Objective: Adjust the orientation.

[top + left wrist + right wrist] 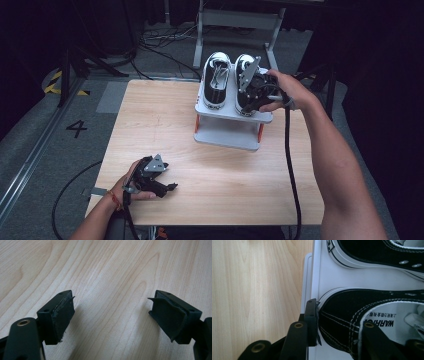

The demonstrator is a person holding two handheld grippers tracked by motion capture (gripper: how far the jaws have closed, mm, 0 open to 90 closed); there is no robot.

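Note:
A pair of black-and-white sneakers stands on the top shelf of a white two-tier rack (227,134) at the table's far side. My right gripper (251,94) is shut on the heel of the right sneaker (246,67). In the right gripper view one jaw presses the outside of that sneaker's (342,302) heel and the other sits inside its opening. The left sneaker (216,80) stands beside it, untouched, and reappears as the other sneaker (374,252). My left gripper (171,188) rests low over the table near the front left. Its jaws (111,315) are open over bare wood.
The wooden table (165,125) holds the rack toward its far right. The rack's shelf edge (315,270) runs right beside my gripped jaw. A black cable (290,165) trails from the right gripper across the table. Floor cables and a metal stand lie beyond the far edge.

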